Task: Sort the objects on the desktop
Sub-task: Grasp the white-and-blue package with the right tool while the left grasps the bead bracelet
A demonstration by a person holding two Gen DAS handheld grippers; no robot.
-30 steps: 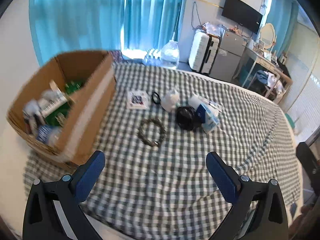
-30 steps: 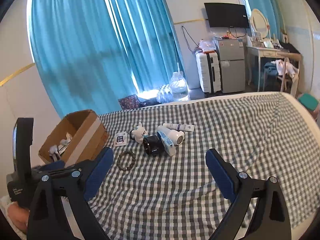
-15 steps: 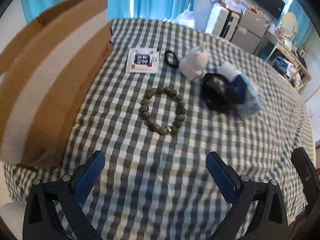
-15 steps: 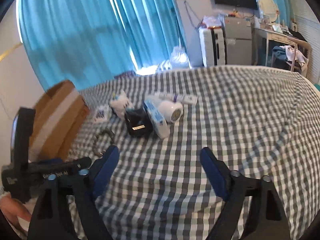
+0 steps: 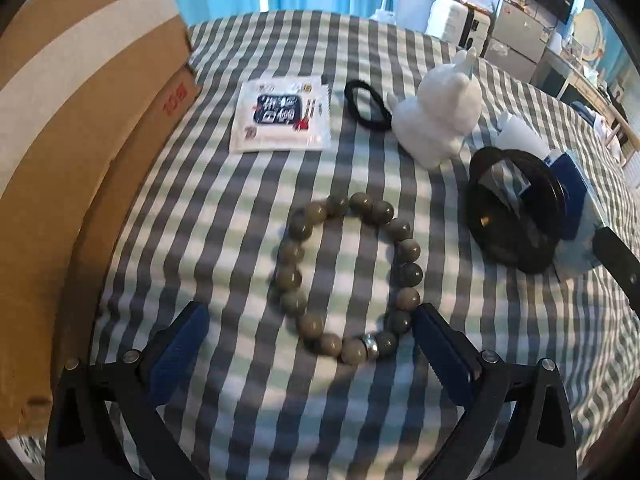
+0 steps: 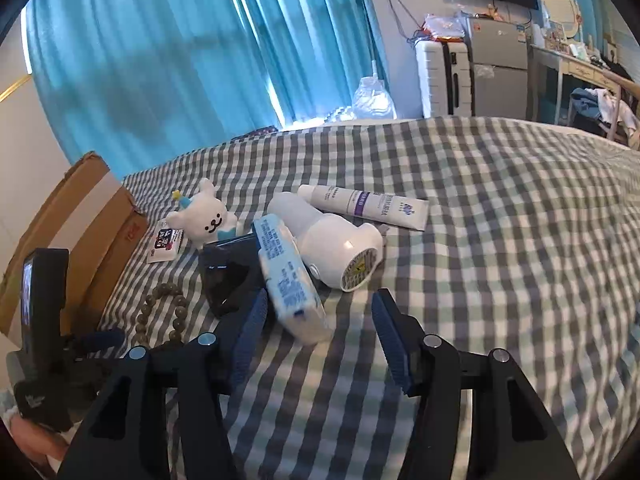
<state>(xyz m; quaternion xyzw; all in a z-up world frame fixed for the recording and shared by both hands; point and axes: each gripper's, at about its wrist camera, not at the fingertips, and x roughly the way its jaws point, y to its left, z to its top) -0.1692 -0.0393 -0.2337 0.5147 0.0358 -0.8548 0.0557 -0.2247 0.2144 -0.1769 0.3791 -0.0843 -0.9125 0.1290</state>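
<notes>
A grey-green bead bracelet (image 5: pixel 348 276) lies flat on the checked cloth. My left gripper (image 5: pixel 308 344) is open, low over the cloth, its fingers either side of the bracelet's near end. Behind it lie a white sachet (image 5: pixel 282 118), a black hair tie (image 5: pixel 366 106), a white plush bear (image 5: pixel 440 114) and a black round case (image 5: pixel 514 220). My right gripper (image 6: pixel 318 332) is open, its fingers astride the near end of a blue-and-white packet (image 6: pixel 288 276). A white hair dryer (image 6: pixel 332 242) and a white tube (image 6: pixel 364 206) lie behind the packet.
A cardboard box (image 5: pixel 76 152) stands at the left edge of the cloth, close to my left gripper; it also shows in the right wrist view (image 6: pixel 76 232). Blue curtains (image 6: pixel 180 60), a suitcase and a fridge stand beyond the far edge.
Both grippers have come down and forward. The left one now frames the bracelet. The right one has narrowed and reached the blue-and-white packet.
</notes>
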